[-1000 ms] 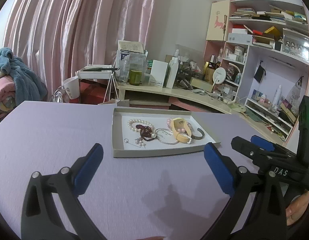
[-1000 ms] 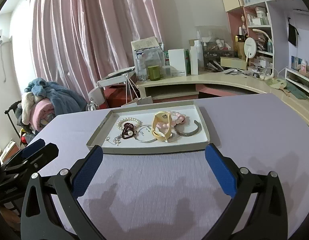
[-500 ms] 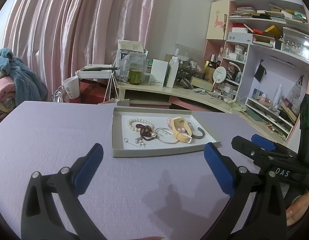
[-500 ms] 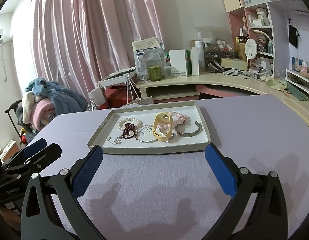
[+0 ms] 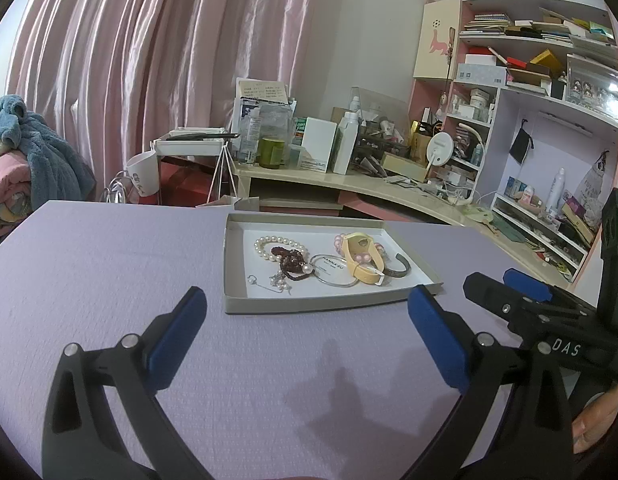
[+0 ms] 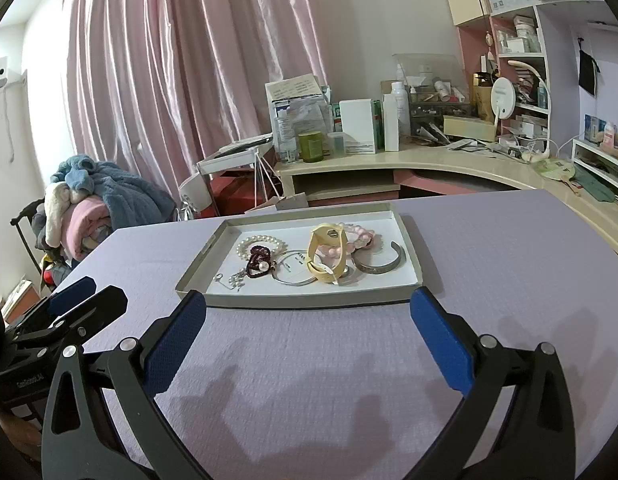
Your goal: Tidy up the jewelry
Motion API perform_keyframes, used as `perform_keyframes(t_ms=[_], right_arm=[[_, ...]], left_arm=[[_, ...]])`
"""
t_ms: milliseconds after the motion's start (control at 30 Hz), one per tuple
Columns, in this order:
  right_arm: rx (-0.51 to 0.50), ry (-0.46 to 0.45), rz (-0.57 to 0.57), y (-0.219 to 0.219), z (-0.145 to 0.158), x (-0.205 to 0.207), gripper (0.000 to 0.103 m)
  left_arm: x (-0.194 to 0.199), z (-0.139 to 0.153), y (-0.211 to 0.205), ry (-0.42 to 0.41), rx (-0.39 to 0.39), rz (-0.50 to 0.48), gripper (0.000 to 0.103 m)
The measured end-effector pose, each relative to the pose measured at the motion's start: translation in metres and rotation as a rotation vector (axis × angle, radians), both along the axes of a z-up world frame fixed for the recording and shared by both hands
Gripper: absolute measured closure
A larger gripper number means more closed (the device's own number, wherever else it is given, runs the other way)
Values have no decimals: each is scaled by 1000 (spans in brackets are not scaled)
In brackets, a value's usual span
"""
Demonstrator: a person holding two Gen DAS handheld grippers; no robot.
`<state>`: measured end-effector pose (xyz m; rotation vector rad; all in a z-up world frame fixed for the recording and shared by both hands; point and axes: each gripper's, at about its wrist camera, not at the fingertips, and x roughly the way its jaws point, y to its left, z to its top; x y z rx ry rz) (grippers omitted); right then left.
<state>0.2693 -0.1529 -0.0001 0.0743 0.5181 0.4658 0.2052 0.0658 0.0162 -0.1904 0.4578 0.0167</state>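
While both tools [image 5: 305,332] [image 6: 308,332] gape wide (empty): bare mat [image 6: 309,380] before the tray's [image 6: 309,301] near edge.

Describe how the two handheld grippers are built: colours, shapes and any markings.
Both are matte black. The left gripper and right gripper each have two angled arms with cut-out slots and silver rivets, ending in fingers faced with blue textured pads. The right one's body shows white "DAS" lettering and a green light; the left one's side carries small print too blurred to read. No cables show.
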Motion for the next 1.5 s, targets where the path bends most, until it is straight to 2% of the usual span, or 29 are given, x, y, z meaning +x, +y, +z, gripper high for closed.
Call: perform_keyframes(t_ms=[1500], right_arm=[[2, -3, -1, -1, 3, -1, 1]], left_arm=[[3, -3, -5, 3, 4, 0, 2]])
